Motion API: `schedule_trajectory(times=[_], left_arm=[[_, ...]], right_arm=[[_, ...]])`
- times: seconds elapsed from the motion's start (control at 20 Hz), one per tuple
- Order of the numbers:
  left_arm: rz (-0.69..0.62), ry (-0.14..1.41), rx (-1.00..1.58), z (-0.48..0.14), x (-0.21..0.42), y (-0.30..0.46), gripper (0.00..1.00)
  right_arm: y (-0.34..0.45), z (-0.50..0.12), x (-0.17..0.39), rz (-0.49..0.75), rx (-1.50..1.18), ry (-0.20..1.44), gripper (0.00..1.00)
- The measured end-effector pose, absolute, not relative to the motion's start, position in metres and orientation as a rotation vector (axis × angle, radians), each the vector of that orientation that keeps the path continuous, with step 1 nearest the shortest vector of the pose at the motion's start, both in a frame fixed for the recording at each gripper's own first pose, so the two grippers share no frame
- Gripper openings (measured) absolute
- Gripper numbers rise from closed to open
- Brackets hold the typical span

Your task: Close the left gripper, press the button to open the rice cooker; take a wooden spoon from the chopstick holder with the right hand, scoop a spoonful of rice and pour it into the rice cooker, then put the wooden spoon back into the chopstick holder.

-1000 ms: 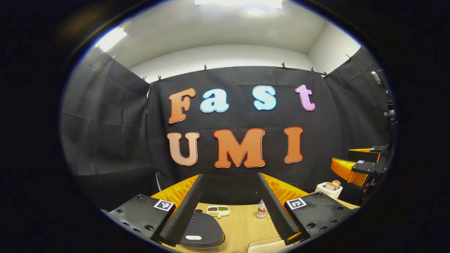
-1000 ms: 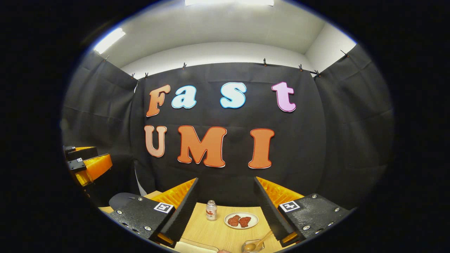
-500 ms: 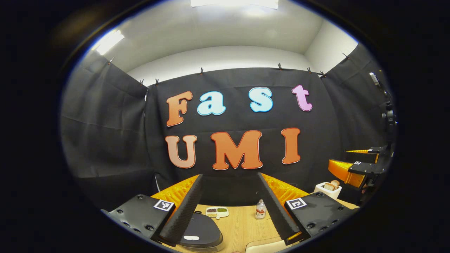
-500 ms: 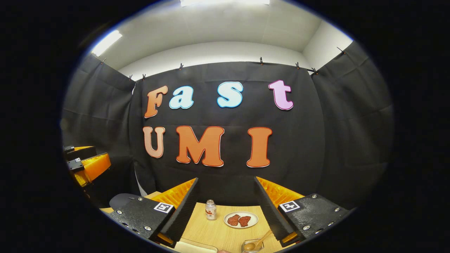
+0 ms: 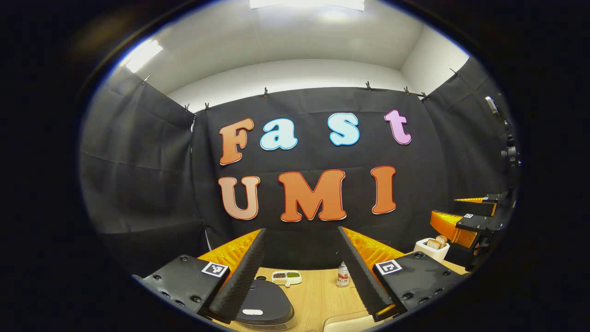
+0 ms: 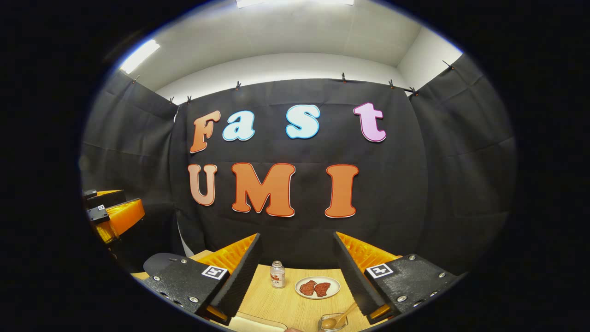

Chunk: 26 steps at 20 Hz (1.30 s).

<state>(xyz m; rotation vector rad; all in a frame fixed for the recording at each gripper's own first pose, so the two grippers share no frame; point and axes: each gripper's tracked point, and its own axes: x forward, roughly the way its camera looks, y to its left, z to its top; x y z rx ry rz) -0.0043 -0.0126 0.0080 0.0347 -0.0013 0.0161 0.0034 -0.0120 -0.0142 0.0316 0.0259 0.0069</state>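
Left gripper (image 5: 302,272) held high above the table (image 5: 318,295), jaws spread wide, nothing between them; right gripper (image 6: 297,272) likewise raised, jaws wide apart and empty; also seen at the far right of the left gripper view, and the left one at the far left of the right gripper view.

Rice cooker (image 5: 267,304) at the table's near left, dark lid down, pale button (image 5: 253,312) at its front untouched; same lid as a dark curve (image 6: 159,263) at the left edge in the right gripper view.

Pale tray or board (image 5: 345,323) at the near edge, cut off; contents not visible.

White toaster (image 5: 431,249) with bread slices at the far right corner.

White plate (image 6: 317,287) with two reddish-brown pieces toward the far edge.

Divided white dish (image 5: 286,277) with dark and green grains near the far edge, just behind the cooker.

Clear chopstick holder (image 6: 333,322) at the near edge, wooden spoon (image 6: 340,317) lying tilted in it, handle up to the right.

Small bottle (image 6: 277,280) upright left of the plate; label with red print, too small to read.

Square black-and-white markers on each gripper's finger mounts; no legible writing.
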Motion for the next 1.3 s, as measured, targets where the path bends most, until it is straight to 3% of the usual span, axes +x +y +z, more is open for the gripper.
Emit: schedule_trajectory(times=[0.2, 0.4, 0.65, 0.7, 0.75, 0.8, 1.3], left_arm=[[0.049, 0.004, 0.048, 0.005, -0.002, -0.002, 1.00], [0.101, 0.031, 0.060, -0.004, 0.001, 0.017, 0.75], [0.152, 0.094, 0.043, -0.024, 0.009, 0.038, 0.02], [0.176, 0.120, 0.037, -0.029, 0.010, 0.047, 0.07], [0.190, 0.168, 0.022, -0.042, 0.013, 0.053, 0.00], [0.191, 0.225, -0.006, -0.058, 0.016, 0.058, 0.05], [0.206, 0.802, -0.254, -0.200, 0.023, 0.101, 0.06]], right_arm=[[-0.012, -0.022, 0.007, 0.005, 0.045, 0.045, 0.94], [-0.013, -0.026, 0.011, -0.004, 0.041, 0.051, 0.94], [-0.014, -0.035, 0.016, -0.015, 0.038, 0.069, 0.94], [-0.015, -0.036, 0.016, -0.017, 0.039, 0.074, 0.94], [-0.016, -0.038, 0.017, -0.020, 0.039, 0.077, 0.94], [-0.017, -0.039, 0.017, -0.023, 0.037, 0.080, 0.94], [-0.041, -0.061, 0.015, -0.088, 0.006, 0.129, 0.94]])
